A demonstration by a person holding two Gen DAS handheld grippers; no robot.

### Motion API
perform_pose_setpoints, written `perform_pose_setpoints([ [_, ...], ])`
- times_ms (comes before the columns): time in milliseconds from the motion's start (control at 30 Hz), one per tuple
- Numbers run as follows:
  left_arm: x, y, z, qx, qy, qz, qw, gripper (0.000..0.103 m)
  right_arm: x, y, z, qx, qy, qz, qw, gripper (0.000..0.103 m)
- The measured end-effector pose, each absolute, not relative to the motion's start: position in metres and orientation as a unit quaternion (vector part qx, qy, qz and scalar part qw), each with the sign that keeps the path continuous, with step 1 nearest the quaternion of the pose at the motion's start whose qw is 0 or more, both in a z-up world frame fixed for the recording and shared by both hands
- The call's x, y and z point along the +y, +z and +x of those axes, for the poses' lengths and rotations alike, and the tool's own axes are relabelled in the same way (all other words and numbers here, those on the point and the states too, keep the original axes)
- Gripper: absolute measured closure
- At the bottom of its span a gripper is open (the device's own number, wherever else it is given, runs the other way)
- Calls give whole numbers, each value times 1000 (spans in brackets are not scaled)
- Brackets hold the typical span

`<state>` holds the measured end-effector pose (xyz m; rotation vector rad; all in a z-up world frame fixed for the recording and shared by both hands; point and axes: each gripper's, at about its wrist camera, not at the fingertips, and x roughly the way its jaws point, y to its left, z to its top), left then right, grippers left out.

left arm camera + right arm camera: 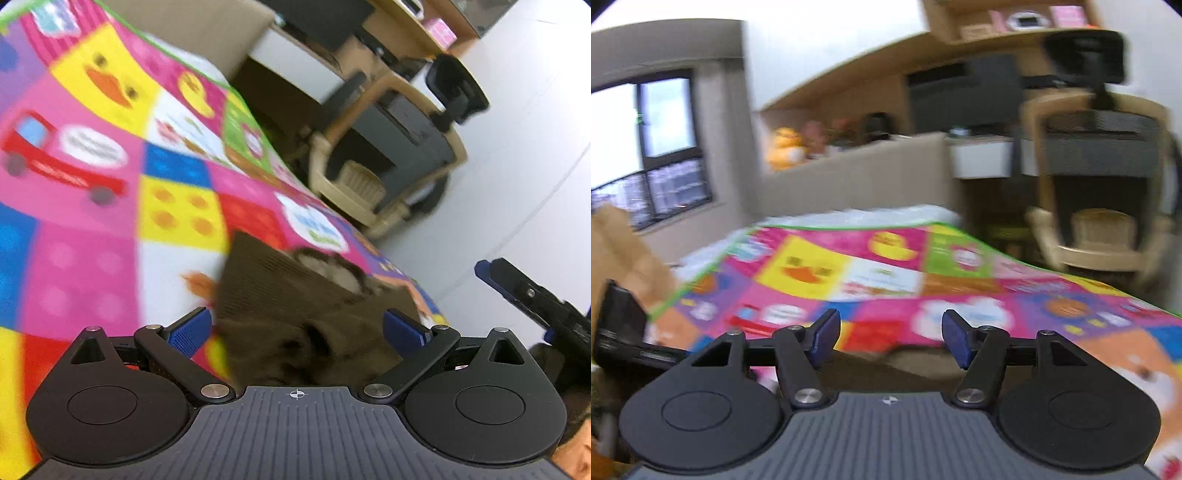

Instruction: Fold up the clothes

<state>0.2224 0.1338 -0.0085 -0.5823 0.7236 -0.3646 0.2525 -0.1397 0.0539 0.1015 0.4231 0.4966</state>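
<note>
A brown ribbed knit garment [295, 314] with a fuzzy collar lies on the colourful patchwork play mat [92, 229], near its edge. My left gripper [295, 328] is open, its blue pads on either side of the garment just above it; no cloth is pinched. My right gripper [890, 338] is open and empty, held above the mat [886, 284]; a strip of the brown garment [908, 363] shows just below its fingers. The right gripper also shows at the right edge of the left wrist view [532, 299]. Both views are motion-blurred.
The mat covers a bed. Beyond it stand a beige plastic chair [1100, 229], a black office chair [458, 88], a wooden desk with shelves [997, 33] and a window [646, 147]. Plush toys [785, 147] sit on a ledge. White floor [517, 166] lies beside the bed.
</note>
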Motion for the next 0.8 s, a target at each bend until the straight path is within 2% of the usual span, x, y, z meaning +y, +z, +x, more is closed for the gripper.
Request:
perform_pose_setpoints([
  [167, 90, -20, 234, 374, -197, -238, 874, 5, -167, 9, 254, 262, 194, 66, 943, 41],
  [200, 81, -22, 236, 377, -196, -220, 878, 23, -170, 3, 253, 268, 188, 71, 942, 41],
  [233, 72, -23, 237, 380, -191, -196, 883, 47, -173, -2, 252, 272, 184, 77, 941, 41],
  [267, 63, -23, 238, 384, -184, -170, 889, 53, -176, -6, 252, 272, 182, 83, 941, 41],
  [300, 56, -22, 237, 382, -181, -148, 894, 63, -179, -8, 252, 270, 181, 86, 942, 41],
  [333, 50, -16, 235, 372, -181, -127, 902, 78, -179, -7, 252, 264, 179, 83, 944, 41],
  [400, 40, 1, 230, 335, -184, -83, 920, 85, -176, -2, 254, 247, 172, 67, 951, 41],
  [500, 32, 37, 222, 249, -185, -44, 950, 86, -169, 9, 256, 225, 162, 41, 960, 41],
  [567, 35, 49, 228, 223, -180, -35, 957, 86, -161, 11, 259, 225, 163, 29, 960, 42],
  [667, 39, 32, 246, 254, -158, -19, 954, 78, -149, -1, 273, 271, 184, 15, 945, 44],
  [700, 41, 19, 251, 281, -154, -14, 947, 69, -145, -7, 279, 291, 192, 12, 937, 45],
  [800, 50, -14, 255, 345, -138, 3, 928, 56, -140, -35, 297, 360, 185, -13, 914, 49],
])
